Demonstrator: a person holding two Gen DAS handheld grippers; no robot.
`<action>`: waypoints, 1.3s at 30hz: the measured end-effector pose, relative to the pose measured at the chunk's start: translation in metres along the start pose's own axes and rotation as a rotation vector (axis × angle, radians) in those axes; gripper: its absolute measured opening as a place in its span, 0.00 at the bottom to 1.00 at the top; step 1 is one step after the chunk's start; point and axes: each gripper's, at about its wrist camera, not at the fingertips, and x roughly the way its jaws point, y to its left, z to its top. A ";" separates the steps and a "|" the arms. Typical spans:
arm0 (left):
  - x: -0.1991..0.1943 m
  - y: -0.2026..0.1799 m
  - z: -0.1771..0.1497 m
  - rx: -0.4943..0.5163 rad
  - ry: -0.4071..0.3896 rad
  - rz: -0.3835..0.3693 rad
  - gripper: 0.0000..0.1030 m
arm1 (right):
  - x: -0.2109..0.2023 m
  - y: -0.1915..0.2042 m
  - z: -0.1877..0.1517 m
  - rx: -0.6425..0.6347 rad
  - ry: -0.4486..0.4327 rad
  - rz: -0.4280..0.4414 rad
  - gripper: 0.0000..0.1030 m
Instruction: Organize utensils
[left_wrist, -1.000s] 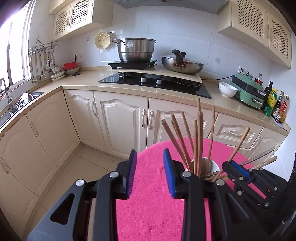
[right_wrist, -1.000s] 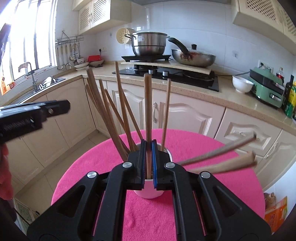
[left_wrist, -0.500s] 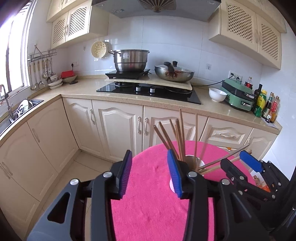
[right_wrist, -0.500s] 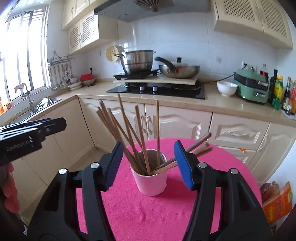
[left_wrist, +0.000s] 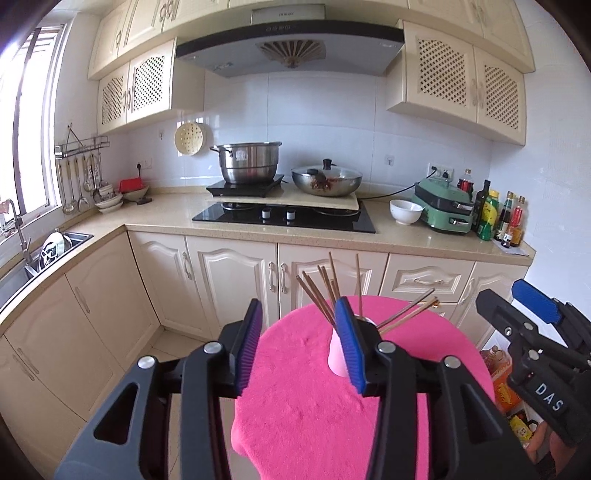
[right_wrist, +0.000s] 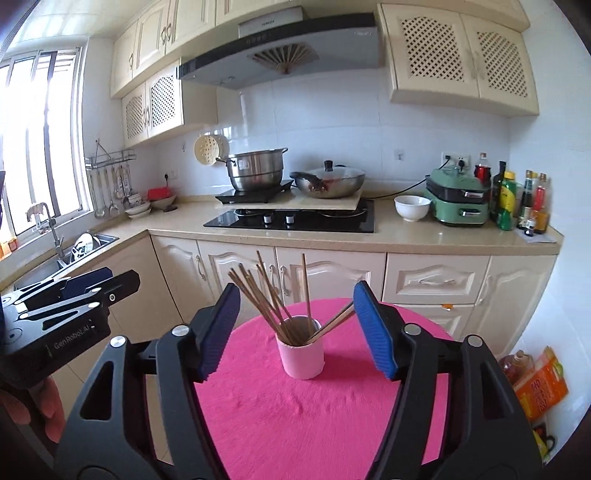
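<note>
Both the left gripper (left_wrist: 301, 354) and the right gripper (right_wrist: 297, 332) were wide apart, holding nothing. The cup (right_wrist: 301, 356) of chopsticks (right_wrist: 266, 295) stood at twelve o'clock on the pink cloth (right_wrist: 314, 417).

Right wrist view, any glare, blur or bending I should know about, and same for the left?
Right wrist view: window blown out white, cabinets bowed by fisheye, dark corners, chopsticks sharp. Left wrist view: same bowing and corner vignette, window overexposed, cup half hidden behind the left hand-held gripper.
</note>
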 end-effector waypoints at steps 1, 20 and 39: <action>-0.010 0.000 0.002 0.005 -0.008 -0.001 0.40 | -0.010 0.003 0.004 0.001 -0.004 -0.003 0.63; -0.147 0.017 0.046 0.016 -0.141 -0.014 0.55 | -0.129 0.053 0.055 -0.001 -0.062 -0.012 0.78; -0.178 0.030 0.079 0.014 -0.181 -0.002 0.56 | -0.154 0.074 0.091 -0.022 -0.096 -0.002 0.87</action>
